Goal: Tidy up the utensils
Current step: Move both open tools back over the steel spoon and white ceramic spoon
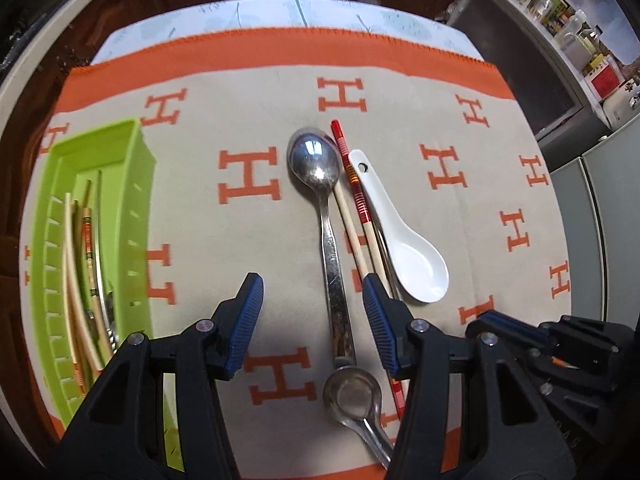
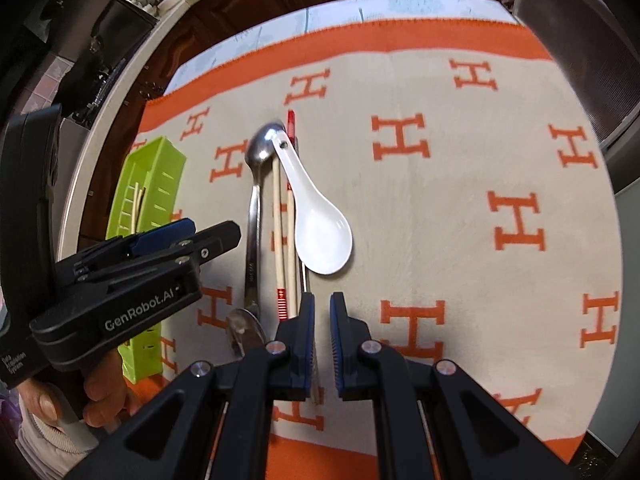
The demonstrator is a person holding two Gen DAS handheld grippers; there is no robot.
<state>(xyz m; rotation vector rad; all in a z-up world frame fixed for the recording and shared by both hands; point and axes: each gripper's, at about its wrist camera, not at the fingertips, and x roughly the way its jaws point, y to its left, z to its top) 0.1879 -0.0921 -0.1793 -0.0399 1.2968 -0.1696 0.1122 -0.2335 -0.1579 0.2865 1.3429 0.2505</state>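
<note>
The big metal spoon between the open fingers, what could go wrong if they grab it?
The left gripper straddles the metal spoon, but its right finger sits over the chopsticks, so they might get pinched or dragged along. Those chopsticks touch the white spoon, which could get nudged too.

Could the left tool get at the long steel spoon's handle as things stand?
Probably yes: the left tool is open with the long steel spoon handle between its fingers, nothing lying over it. A chopstick lies close beside, so it may get caught.

"GenRobot.AI" on left gripper (image 2: pixel 224 236) body; orange "H" letters across cloth (image 2: pixel 460 208).
</note>
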